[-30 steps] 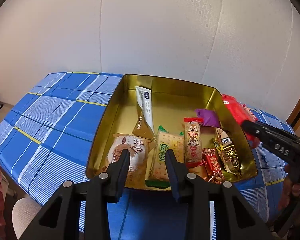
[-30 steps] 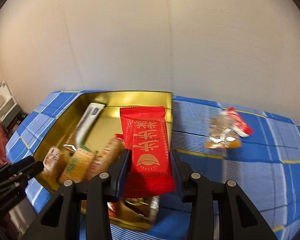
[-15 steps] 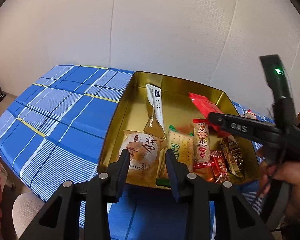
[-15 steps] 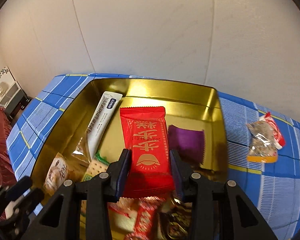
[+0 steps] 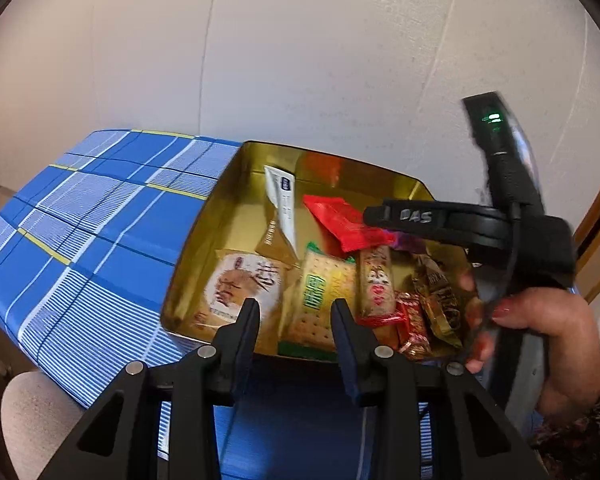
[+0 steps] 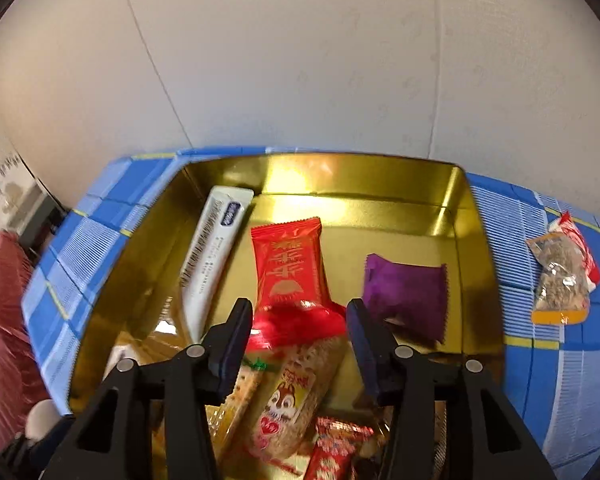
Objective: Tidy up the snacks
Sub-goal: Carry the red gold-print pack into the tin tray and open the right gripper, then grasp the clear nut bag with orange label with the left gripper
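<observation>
Right gripper (image 6: 300, 320): jaws opening above the gold tin (image 6: 380, 184); the red packet (image 6: 288, 264) lies inside the tin, pads clear of it. Left gripper (image 5: 296, 320): jaws part open, empty, at the tin's near rim. One clear-wrapped snack (image 6: 562, 276) lies on the blue cloth (image 6: 540, 360)

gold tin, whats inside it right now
Inside the gold tin: red packet, purple packet, long white sachet, chipmunk biscuit bar, green cracker pack, round pastry, small candies. Anything beneath them is covered.
</observation>
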Demonstrator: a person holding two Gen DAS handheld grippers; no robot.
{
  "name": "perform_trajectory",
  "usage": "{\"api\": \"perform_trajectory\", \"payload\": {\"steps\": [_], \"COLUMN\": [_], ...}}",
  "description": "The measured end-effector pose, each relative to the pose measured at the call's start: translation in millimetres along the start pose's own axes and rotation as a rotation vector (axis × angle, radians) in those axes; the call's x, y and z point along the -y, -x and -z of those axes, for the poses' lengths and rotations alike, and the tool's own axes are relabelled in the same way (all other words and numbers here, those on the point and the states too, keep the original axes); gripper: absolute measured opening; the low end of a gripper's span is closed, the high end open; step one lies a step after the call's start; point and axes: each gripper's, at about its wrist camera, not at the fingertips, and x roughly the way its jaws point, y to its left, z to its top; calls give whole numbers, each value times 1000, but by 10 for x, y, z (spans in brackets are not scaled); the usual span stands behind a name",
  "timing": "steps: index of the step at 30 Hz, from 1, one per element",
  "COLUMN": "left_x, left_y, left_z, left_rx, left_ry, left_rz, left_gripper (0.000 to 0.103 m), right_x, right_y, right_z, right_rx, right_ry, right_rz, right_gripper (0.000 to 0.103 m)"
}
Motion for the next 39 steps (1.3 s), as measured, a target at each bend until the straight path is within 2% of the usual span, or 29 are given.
{"api": "perform_trajectory", "payload": {"steps": [1,6,11,14,16,20,24,28,32,35,39], "left_x": [19,121,255,352,449,668,979,1384,1837,2088,2356], "left_y": [-7,-16,16,19,14,18,-54,-198,-446,-663,-986], "left_z": [13,76,121,142,154,143,63,-75,-224,-319,-426], "left_rx": [-2,-9,-5,-11,-22,-39,-70,-106,-154,-198,-241], "left_ry": [-2,-15,-37,-44,-50,-76,-105,-137,-181,-167,-158], "left_rz": [9,47,91,121,146,189,223,275,291,307,294], "left_gripper": [37,37,37,38,44,45,45,45,46,58,60], "right_x": [20,235,633,900,1144,1590,2012,2328,2622,2732,2807], "right_y": [50,454,837,949,1011,1111,1180,1241,1304,1272,1264], "right_z": [20,173,386,534,652,860,1015,1100,1154,1208,1274], "right_rx": [13,102,173,187,184,178,182,185,193,189,193], "right_ry": [-2,-7,-39,-65,-97,-171,-211,-244,-308,-345,-385], "right_rz": [2,34,110,176,219,290,390,442,470,460,436], "right_gripper": [56,57,61,61,61,61,61,61,61,61,61]}}
